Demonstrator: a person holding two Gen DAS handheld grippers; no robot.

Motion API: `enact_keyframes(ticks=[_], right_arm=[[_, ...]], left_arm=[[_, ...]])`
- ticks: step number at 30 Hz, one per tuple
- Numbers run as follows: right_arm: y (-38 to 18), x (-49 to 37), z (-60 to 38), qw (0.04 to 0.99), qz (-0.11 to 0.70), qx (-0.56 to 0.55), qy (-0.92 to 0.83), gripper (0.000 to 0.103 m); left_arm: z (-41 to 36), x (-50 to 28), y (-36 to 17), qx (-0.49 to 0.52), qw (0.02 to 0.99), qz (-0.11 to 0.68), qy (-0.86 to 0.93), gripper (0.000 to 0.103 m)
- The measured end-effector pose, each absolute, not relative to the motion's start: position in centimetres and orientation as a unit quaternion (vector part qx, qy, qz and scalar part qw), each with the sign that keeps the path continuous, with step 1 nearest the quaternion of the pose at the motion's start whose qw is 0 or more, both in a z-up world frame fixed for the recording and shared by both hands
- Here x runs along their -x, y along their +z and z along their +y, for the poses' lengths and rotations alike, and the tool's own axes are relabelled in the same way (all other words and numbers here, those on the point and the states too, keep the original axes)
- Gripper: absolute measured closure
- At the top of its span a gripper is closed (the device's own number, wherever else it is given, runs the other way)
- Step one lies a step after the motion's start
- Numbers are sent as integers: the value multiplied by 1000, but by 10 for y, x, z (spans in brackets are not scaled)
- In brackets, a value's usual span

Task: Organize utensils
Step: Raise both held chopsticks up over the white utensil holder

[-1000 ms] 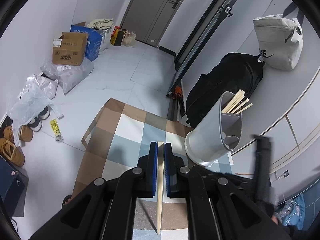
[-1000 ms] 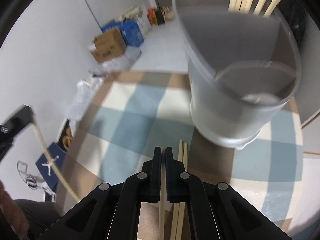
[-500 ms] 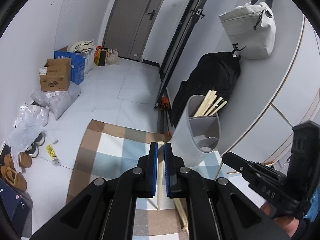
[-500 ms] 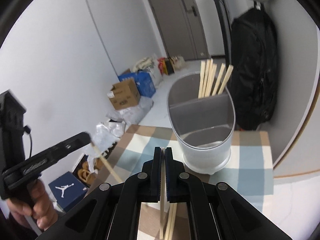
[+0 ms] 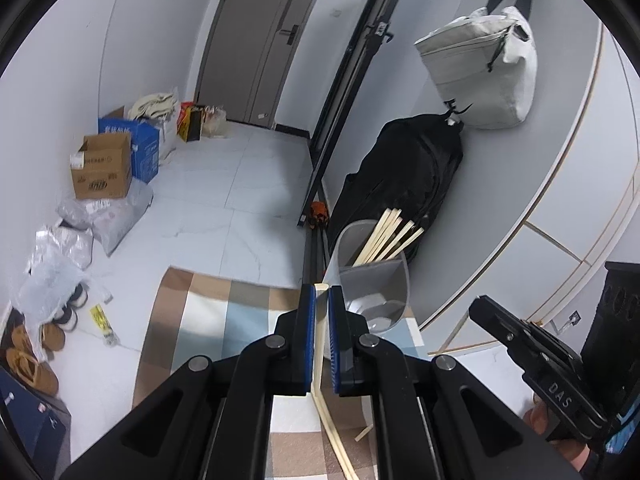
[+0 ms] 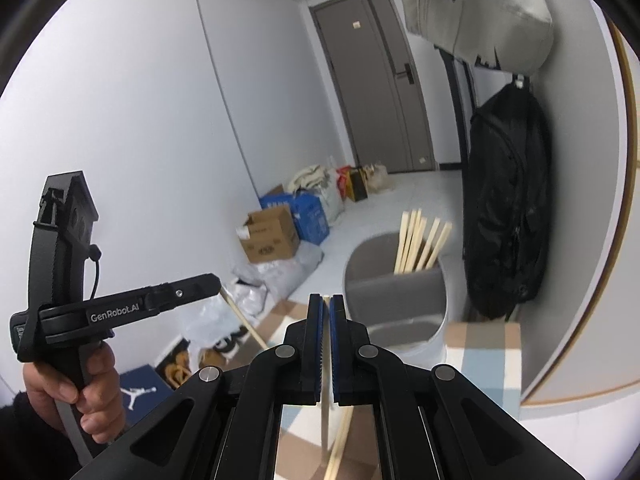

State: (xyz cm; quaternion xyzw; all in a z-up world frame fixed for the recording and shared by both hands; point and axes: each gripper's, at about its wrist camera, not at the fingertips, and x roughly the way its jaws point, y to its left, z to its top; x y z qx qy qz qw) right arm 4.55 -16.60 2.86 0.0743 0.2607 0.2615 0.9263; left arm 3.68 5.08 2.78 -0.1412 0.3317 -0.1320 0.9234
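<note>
My left gripper (image 5: pixel 321 300) is shut on a single wooden chopstick (image 5: pixel 319 344) that hangs down between its blue pads. My right gripper (image 6: pixel 326 308) is shut on another chopstick (image 6: pixel 325 412). A grey two-compartment utensil holder (image 5: pixel 374 280) stands on the checkered cloth (image 5: pixel 224 316), just right of and beyond the left fingertips, with several chopsticks (image 5: pixel 390 236) leaning in its far compartment. In the right wrist view the holder (image 6: pixel 400 304) is straight ahead. The left gripper (image 6: pixel 218 284) also shows there, raised at the left with its chopstick. Loose chopsticks (image 5: pixel 336 440) lie on the cloth.
A black backpack (image 5: pixel 404 176) and a white bag (image 5: pixel 484 68) hang on the curved wall right of the holder. Cardboard and blue boxes (image 5: pixel 104 168), plastic bags (image 5: pixel 76 240) and shoes (image 5: pixel 36 348) sit on the floor at the left. A grey door (image 5: pixel 260 40) is at the back.
Both grippers have risen and pulled back from the holder, each keeping its chopstick; the holder now looks smaller and farther. The right gripper has come into the left view at lower right.
</note>
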Motion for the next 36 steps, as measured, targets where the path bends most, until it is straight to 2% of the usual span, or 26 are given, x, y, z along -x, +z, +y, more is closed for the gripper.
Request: enact_keyframes(ticks=[11, 19, 25, 36], right_arm=[[102, -81, -183, 943, 189, -80, 261, 101], [132, -119, -175, 952, 156, -62, 254, 101], [132, -146, -170, 958, 142, -62, 243, 101], [97, -184, -169, 955, 158, -75, 240, 101]], left_arm=[[35, -73, 94, 122, 933, 306, -148, 101], [28, -106, 113, 108, 936, 298, -154, 101], [19, -131, 105, 80, 935, 309, -156, 101], [14, -154, 81, 54, 922, 346, -167, 101]])
